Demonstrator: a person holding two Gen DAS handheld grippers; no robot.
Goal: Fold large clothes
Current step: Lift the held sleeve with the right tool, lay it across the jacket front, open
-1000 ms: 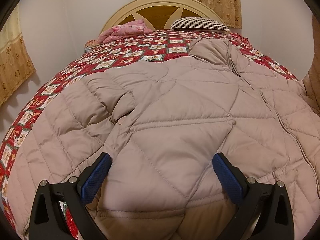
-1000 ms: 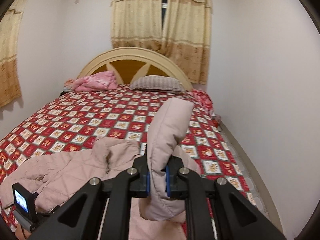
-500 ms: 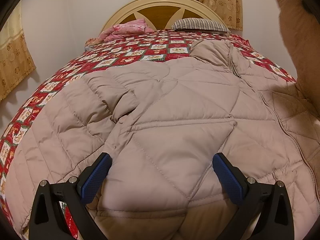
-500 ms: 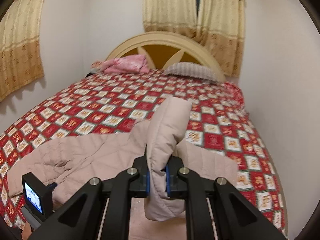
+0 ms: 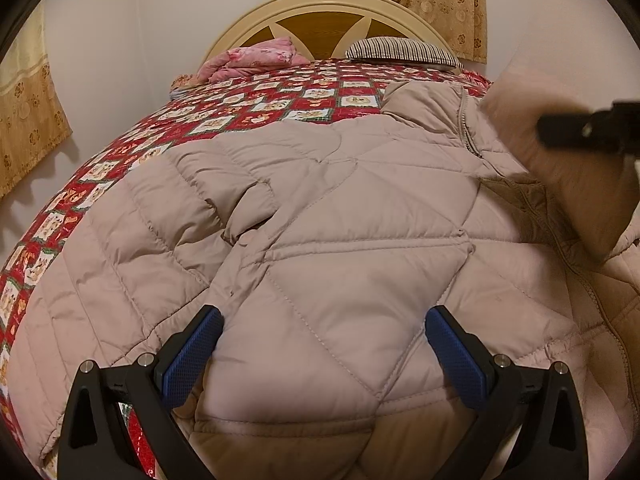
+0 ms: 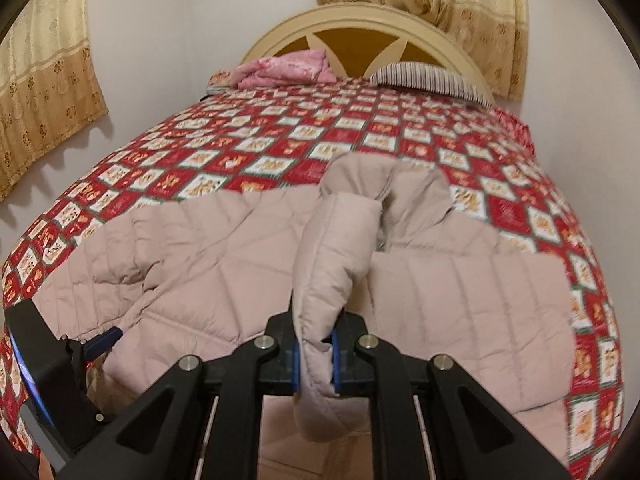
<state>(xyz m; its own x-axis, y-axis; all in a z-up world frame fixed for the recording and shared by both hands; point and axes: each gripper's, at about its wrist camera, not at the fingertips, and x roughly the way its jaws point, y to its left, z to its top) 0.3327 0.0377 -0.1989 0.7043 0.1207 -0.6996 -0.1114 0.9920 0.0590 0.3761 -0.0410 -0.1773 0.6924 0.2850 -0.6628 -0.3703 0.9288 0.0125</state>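
Right gripper [image 6: 314, 354] is clamped on the sleeve [image 6: 336, 256], low centre of frame, over the quilted coat [image 5: 340, 240] spread across the bed [image 6: 280, 132]. Left gripper [image 5: 323, 344] hangs wide apart, holding nothing. Best play: lay that sleeve flat across the chest before letting go.

I am viewing: right gripper [image 6: 315, 354] pinching the sleeve [image 6: 332, 264] of a beige quilted coat [image 6: 224, 256] that is lying on the red patchwork bedspread [image 6: 280, 136], well short of the headboard [image 6: 360, 36].
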